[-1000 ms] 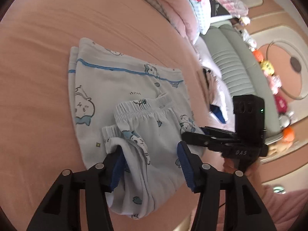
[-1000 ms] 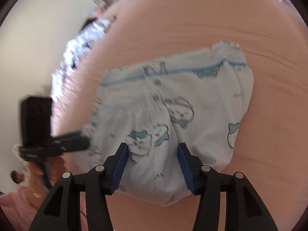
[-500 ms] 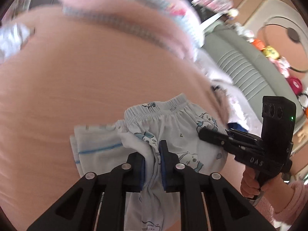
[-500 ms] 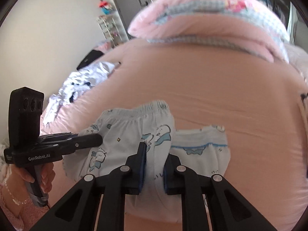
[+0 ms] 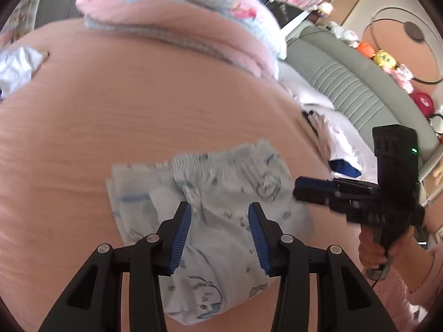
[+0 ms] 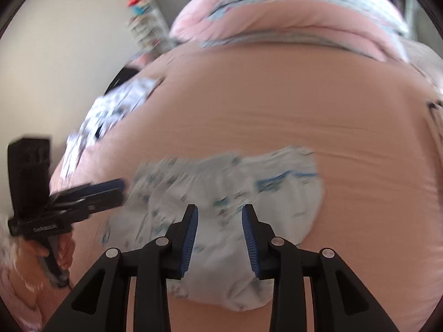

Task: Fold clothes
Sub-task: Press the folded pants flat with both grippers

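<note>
The left hand-held gripper, black with blue ribbed pads, has its jaws parting. The pale cloth lies in the gap beneath them, but neither pad presses on it, so it has let go. The right hand-held gripper is the same: jaws opening, pads clear of the cloth below.

Straight ahead of and under both tools lies the thing being folded, a small white cotton garment printed with blue cartoon animals, which looks like a pair of child's pyjama bottoms. It rests flat on the peach-pink bed sheet. Its gathered elastic waistband is the edge farthest from the left tool's fingers, running crosswise to them. The garment's long axis therefore runs roughly along the line the tools point, from the waistband back toward the person. Under it, poking out on the left tool's left side, is another layer with a blue stripe; motion blur leaves me unsure whether that is part of the same garment or a second piece.

Both tools sit over the near half of the bundle, the right one at the side away from the stripe, neither plainly nearer. Any further fold would probably take the near edge forward toward the waistband.

Beyond lies a pink quilt.
</note>
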Demonstrator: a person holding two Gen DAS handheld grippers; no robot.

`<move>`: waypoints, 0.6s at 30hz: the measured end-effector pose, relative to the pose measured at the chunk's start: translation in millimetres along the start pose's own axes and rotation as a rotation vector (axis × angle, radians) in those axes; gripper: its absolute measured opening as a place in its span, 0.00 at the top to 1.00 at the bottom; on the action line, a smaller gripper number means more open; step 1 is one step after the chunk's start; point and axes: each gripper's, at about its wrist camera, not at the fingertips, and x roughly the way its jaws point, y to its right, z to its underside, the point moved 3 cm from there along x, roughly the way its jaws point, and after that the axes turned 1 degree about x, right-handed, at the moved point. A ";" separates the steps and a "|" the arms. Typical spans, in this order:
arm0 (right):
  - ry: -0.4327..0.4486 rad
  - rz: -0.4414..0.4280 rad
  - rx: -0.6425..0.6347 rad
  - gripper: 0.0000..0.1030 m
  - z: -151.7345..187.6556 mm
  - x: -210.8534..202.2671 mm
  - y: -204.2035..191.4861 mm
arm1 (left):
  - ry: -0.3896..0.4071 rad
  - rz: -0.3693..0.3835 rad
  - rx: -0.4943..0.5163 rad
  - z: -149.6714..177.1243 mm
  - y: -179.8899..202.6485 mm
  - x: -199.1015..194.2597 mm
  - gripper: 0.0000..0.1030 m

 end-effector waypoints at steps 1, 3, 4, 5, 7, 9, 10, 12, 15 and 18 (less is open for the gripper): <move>-0.030 0.033 -0.031 0.67 7.4 8.4 -0.8 | -0.045 -0.065 -0.016 6.2 -4.2 9.8 0.62; -0.069 0.137 -0.064 0.71 26.9 23.2 7.4 | -0.021 -0.146 -0.011 13.9 -11.7 4.7 0.69; -0.048 0.127 -0.045 0.72 32.7 18.0 14.7 | -0.001 -0.202 -0.025 15.4 -15.7 -2.6 0.69; -0.014 0.111 -0.001 0.72 35.5 6.0 23.0 | 0.014 -0.270 -0.050 15.8 -20.3 -11.5 0.69; 0.038 0.093 0.147 0.65 39.2 -20.6 47.2 | 0.057 -0.272 -0.105 17.8 -25.6 -29.9 0.69; 0.103 0.023 0.286 0.65 40.3 -44.4 72.1 | 0.105 -0.202 -0.166 21.5 -26.6 -45.7 0.68; 0.115 0.026 0.316 0.65 38.1 -50.6 81.7 | 0.117 -0.198 -0.177 23.8 -26.0 -49.2 0.64; 0.104 0.106 0.283 0.65 28.5 -52.8 88.1 | 0.099 -0.229 -0.165 27.0 -23.6 -44.4 0.61; 0.040 0.172 0.160 0.65 8.5 -36.7 84.6 | 0.062 -0.216 -0.174 27.3 -22.5 -30.3 0.61; -0.089 0.169 0.074 0.65 4.1 -8.5 81.8 | 0.048 -0.197 -0.201 26.7 -24.1 -19.6 0.61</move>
